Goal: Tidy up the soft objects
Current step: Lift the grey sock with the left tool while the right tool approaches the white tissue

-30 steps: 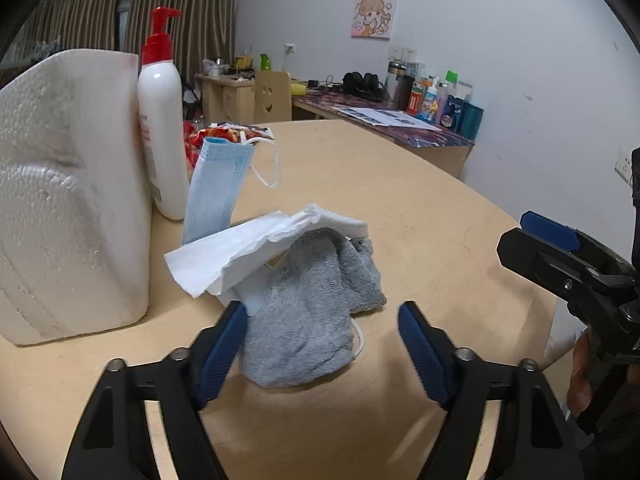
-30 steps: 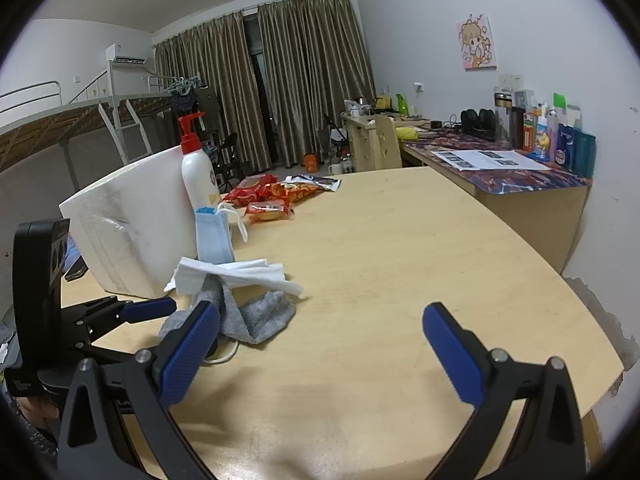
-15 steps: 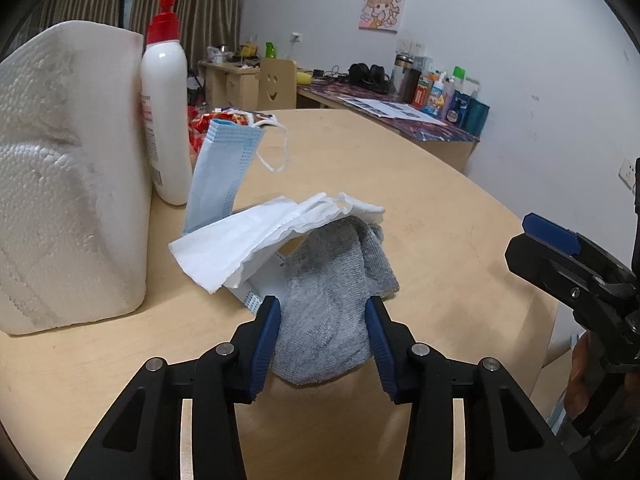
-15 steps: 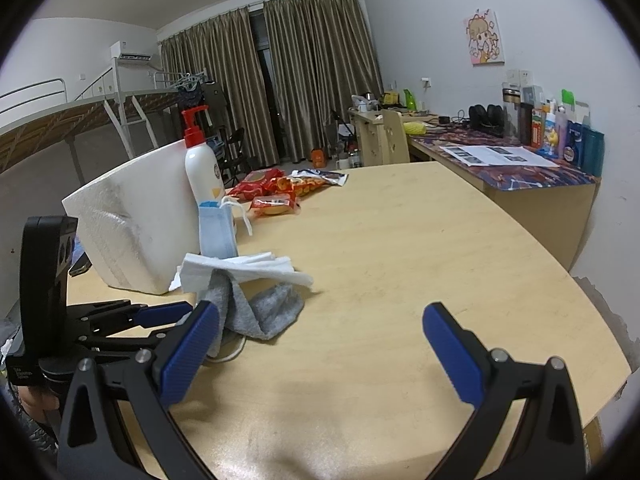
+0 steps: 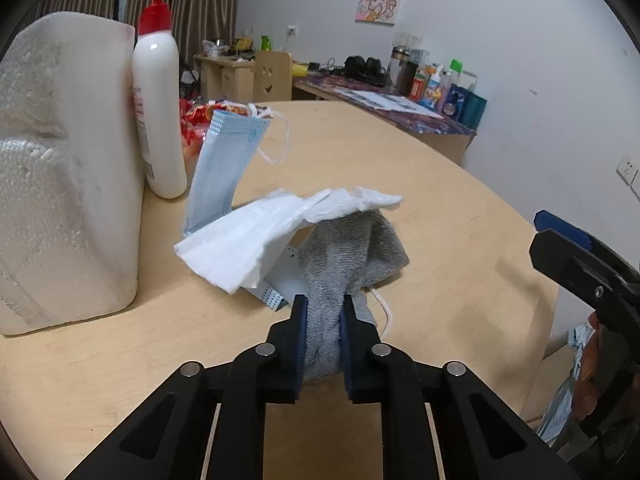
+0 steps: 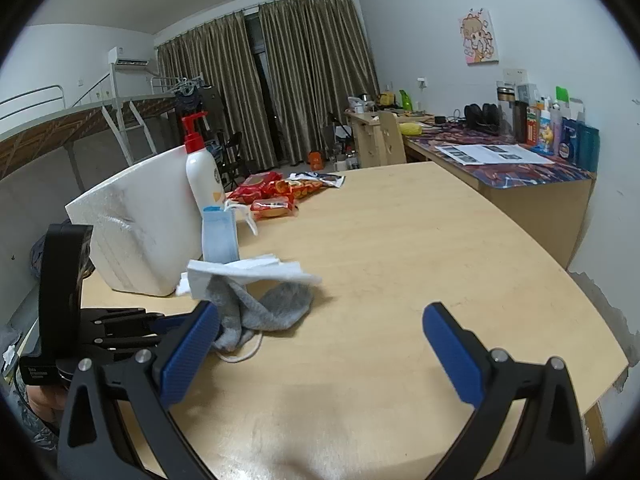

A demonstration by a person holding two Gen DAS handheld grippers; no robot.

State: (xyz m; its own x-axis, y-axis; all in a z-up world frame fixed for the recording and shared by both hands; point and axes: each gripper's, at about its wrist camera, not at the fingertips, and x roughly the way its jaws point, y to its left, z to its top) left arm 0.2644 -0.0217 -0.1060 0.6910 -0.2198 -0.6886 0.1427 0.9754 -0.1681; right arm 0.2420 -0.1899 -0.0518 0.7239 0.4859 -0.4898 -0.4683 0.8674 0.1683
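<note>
A grey sock [image 5: 352, 248] lies on the wooden table [image 5: 440, 200] with a white folded tissue [image 5: 272, 232] draped over it. A light blue face mask [image 5: 224, 168] stands bent behind them. My left gripper [image 5: 323, 312] is shut on the near end of the grey sock. In the right wrist view the sock [image 6: 276, 308], tissue [image 6: 248, 270] and mask [image 6: 219, 236] sit left of centre, with the left gripper [image 6: 120, 326] at the sock's left end. My right gripper [image 6: 320, 340] is open and empty above the table, to the right of the pile.
A white foam block [image 5: 60, 168] and a white pump bottle with a red top [image 5: 158, 92] stand left of the pile. Red snack packets [image 6: 276, 194] lie farther back. A cluttered desk [image 6: 500, 156] stands at the right wall. The table edge [image 6: 592, 320] curves at right.
My left gripper has closed from wide open onto the near end of the grey sock and lifted it slightly. The right gripper has stayed open and moved little.
</note>
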